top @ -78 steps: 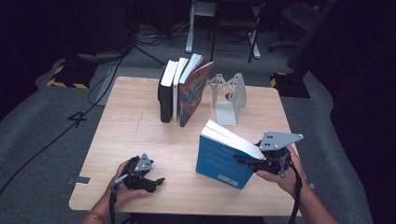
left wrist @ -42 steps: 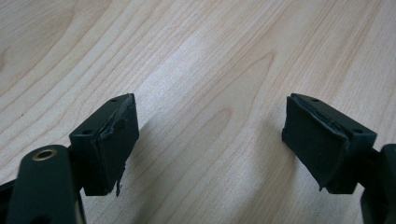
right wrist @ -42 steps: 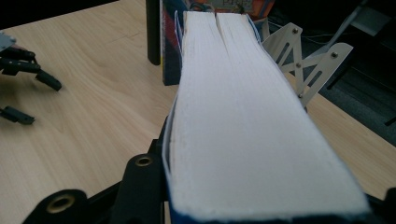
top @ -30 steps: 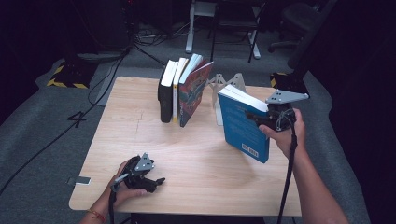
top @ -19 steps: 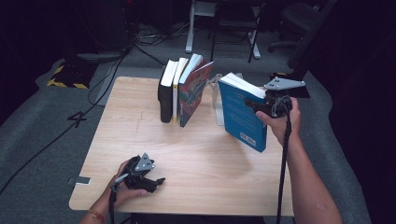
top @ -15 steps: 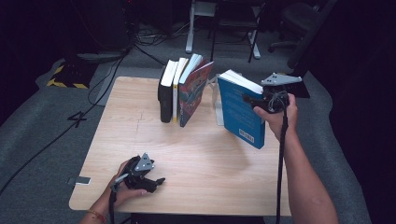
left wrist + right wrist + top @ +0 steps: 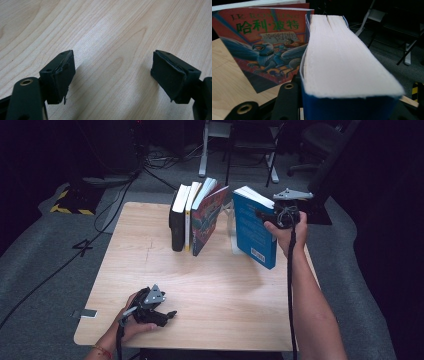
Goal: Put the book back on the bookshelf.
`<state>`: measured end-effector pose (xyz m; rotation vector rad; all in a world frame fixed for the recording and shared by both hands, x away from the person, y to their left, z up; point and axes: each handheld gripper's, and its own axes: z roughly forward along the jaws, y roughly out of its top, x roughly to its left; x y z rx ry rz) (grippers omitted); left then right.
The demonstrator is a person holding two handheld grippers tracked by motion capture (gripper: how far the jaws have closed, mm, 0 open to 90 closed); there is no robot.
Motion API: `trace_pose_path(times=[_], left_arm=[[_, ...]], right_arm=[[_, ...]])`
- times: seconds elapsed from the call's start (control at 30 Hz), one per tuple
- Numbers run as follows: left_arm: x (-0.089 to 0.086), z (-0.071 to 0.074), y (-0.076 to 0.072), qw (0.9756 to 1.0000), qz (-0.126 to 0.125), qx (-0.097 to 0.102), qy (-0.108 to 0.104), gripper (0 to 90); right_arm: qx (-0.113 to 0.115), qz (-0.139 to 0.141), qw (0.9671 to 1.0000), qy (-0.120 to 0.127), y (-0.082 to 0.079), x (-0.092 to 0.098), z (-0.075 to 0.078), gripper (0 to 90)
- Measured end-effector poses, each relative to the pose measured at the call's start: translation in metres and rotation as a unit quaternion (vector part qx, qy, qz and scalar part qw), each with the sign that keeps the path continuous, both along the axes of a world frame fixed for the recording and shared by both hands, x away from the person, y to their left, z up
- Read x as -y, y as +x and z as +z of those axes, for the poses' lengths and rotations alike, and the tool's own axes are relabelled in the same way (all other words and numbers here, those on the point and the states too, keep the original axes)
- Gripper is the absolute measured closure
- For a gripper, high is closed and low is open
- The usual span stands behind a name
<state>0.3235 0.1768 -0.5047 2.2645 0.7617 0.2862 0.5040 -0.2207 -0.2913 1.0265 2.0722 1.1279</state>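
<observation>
While left gripper (image 7: 167,314) jaws gape empty, right gripper (image 7: 265,215) clamps blue book (image 7: 254,230).

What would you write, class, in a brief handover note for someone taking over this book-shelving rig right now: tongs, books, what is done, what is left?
Right tongs: shut on the blue book, held upright above the table, just right of the row.
Left tongs: open, holding nothing, resting on the table's near left part.
Books: three stand in a row at the far side; the colourful book leans at its right end. A white bookend stands between it and the blue book.
Done: blue book lifted and brought beside the row.
Left: probably set it down upright by the row, then release.
</observation>
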Motion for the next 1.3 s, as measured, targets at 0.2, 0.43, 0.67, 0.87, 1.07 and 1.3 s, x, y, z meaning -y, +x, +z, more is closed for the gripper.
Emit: trace_pose_path(times=[0.2,0.43,0.67,0.87,1.07,1.3], left_arm=[[0.000,0.000,0.000,1.0000,0.000,0.001,0.000,19.8],[0.000,0.000,0.000,1.0000,0.001,0.001,0.000,19.8],[0.000,0.000,-0.001,1.0000,0.001,0.002,0.001,19.8],[0.000,0.000,-0.001,1.0000,0.001,0.002,0.000,19.8],[0.000,0.000,-0.001,1.0000,0.001,0.002,0.000,19.9],[0.000,0.000,-0.001,1.0000,0.001,0.002,0.000,19.8]], right_arm=[[0.001,-0.013,0.9998,0.014,0.015,-0.002,-0.003,61.0],[0.003,-0.023,0.9995,0.023,0.028,-0.009,-0.012,60.9],[0.011,-0.037,0.9986,0.038,0.033,-0.013,-0.021,60.9],[0.014,-0.038,0.9984,0.040,0.031,-0.010,-0.022,60.8],[0.017,-0.032,0.9986,0.038,0.023,-0.007,-0.025,60.6],[0.022,-0.037,0.9978,0.051,0.013,0.004,-0.031,60.4]])
